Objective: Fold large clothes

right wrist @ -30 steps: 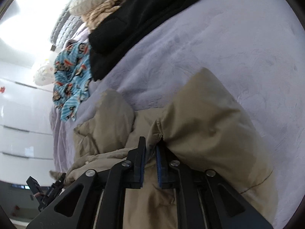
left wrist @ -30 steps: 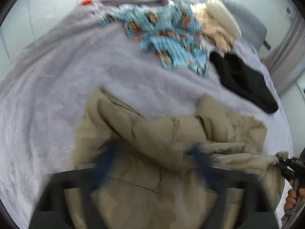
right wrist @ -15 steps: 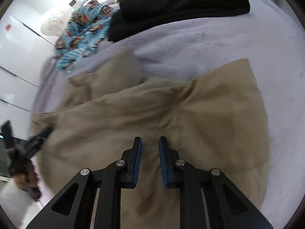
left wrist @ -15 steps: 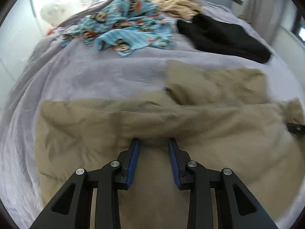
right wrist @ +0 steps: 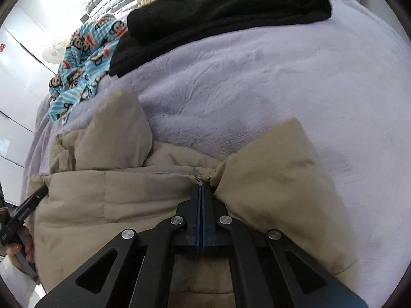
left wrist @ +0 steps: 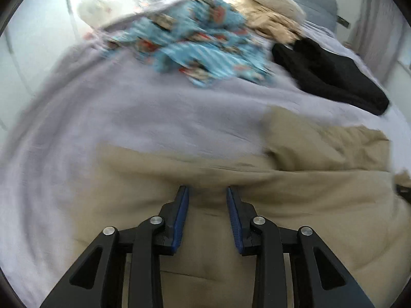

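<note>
A puffy tan jacket lies spread across the near part of a lilac bed cover. My left gripper points down at the jacket's edge with its blue pads a little apart and a thick fold of tan fabric pinched between them. In the right wrist view the left gripper shows at the jacket's left corner, where the cloth bunches. My right gripper has its pads pressed together on a gathered seam of the jacket. The right gripper's tip peeks in at the far right of the left wrist view.
Further up the bed lie a blue monkey-print garment, a black garment and a cream knit pile. A hand holds the left tool at the bed's edge. White cupboards stand to the left.
The left jaws closed from wide open onto the jacket edge. The right jaws went from a narrow gap to fully together. The jacket went from a crumpled heap to spread wide across the bed.
</note>
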`<state>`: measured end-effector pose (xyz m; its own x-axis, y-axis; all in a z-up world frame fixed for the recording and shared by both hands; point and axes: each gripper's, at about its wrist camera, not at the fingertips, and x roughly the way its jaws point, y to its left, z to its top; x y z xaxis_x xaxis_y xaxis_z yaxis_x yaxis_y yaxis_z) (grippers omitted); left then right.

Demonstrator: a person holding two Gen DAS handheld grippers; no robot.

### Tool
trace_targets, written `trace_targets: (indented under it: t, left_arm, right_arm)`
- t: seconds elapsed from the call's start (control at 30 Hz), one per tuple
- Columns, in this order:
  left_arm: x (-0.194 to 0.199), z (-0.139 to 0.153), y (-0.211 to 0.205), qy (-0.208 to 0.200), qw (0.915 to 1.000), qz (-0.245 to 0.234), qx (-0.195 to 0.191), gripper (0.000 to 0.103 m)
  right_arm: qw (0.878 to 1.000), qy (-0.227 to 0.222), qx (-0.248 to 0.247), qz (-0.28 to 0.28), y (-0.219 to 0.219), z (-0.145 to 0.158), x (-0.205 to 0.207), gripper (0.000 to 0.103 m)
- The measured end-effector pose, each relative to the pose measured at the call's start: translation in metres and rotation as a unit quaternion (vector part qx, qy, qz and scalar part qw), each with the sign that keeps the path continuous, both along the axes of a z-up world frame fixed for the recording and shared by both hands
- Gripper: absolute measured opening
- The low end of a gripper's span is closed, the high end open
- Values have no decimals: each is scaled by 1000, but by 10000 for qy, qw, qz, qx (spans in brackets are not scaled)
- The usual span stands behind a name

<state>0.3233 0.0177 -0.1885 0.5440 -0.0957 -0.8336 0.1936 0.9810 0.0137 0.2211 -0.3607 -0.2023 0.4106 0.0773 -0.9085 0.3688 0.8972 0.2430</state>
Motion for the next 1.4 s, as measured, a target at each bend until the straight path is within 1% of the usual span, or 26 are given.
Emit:
trace_targets:
  t: [0.03,0.07,0.1,0.13,0.2,0.27,0.33,0.4,0.47,0.5,0.53,0.6,0.8,0.83,0.87,0.9,0.93,0.97,1.03,1.13,1.2,1.27,1.3,1.33,1.37,1.4]
  left_arm:
    - [2,-1,12,-48,9998,150,97,34]
    - [6,-3,23,-6,9996,254,82,34]
    - [11,-9,36,95,9990,429,65,34]
    - [14,-14,45,167,9982,578,34,34]
    - [20,-26,55,293,9969,726,-42,34]
    - [27,-38,56,372,9960,807,-32,34]
    - [32,-45,55,437,9950,899,33,35]
    - [38,-47,54,477,9940,979,110,35]
    - [38,-42,55,520,9929,1052,195,41]
    - [35,-37,56,510,9922,1107,249,50]
    - [31,-30,59,464,9916,1176,289,50]
    - [20,-17,65,422,9923,1143,229,50]
    - [-35,20,70,342,9955,831,297,51]
    - [-42,23,71,375,9956,810,270,53]
    - [-53,25,72,435,9957,793,208,62]
    - [-66,28,74,463,9955,813,148,89]
    - [-77,31,75,439,9953,853,98,100]
    - [-87,34,76,394,9954,872,65,100]
    - [-107,37,77,435,9955,837,14,100]
    - [-130,36,79,648,9944,824,-126,100]
    - [-142,33,80,755,9938,792,-183,100]
    - [-153,31,84,831,9926,842,-262,100]
    - [-158,29,86,888,9915,888,-350,102]
    - [-163,27,89,981,9895,942,-486,102]
    - [-166,24,91,1076,9877,975,-589,102]
    - [-170,20,93,1227,9845,1020,-731,102]
  right_arm:
    - [9998,-17,-170,-106,-3,7,-5,0]
    - [9985,-65,-431,-321,-12,15,-16,0]
    - [9977,-93,-492,-449,-15,17,-20,0]
    - [9961,-86,-509,-711,-27,18,-30,0]
    - [9946,-32,-300,-997,-43,9,-39,0]
    - [9926,33,133,-1203,-57,-10,-40,0]
    - [9913,0,274,-1284,-62,-20,-37,0]
    - [9910,32,254,-1317,-63,-24,-32,0]
    - [9910,96,220,-1316,-62,-21,-30,0]
    - [9908,125,211,-1328,-62,-17,-31,1]
    - [9906,126,209,-1344,-61,-10,-34,4]
    - [9899,86,198,-1404,-58,5,-42,4]
    - [9858,-279,603,-1540,-42,43,-83,7]
    - [9852,-302,654,-1556,-36,47,-91,9]
    - [9844,-323,731,-1568,-30,50,-100,11]
    - [9837,-325,812,-1571,-25,53,-108,11]
    - [9832,-316,876,-1567,-18,55,-113,12]
    - [9831,-288,936,-1547,-10,57,-125,13]
    - [9831,-200,1003,-1519,1,58,-141,13]
    - [9825,-120,1137,-1472,18,60,-168,14]
    - [9821,-89,1196,-1455,29,62,-182,16]
    - [9792,-87,1358,-1505,37,62,-199,29]
    - [9772,-85,1442,-1556,41,61,-209,49]
    - [9749,-95,1521,-1621,46,60,-219,67]
    - [9735,-142,1568,-1657,49,60,-225,71]
    - [9731,-156,1587,-1665,50,60,-230,71]
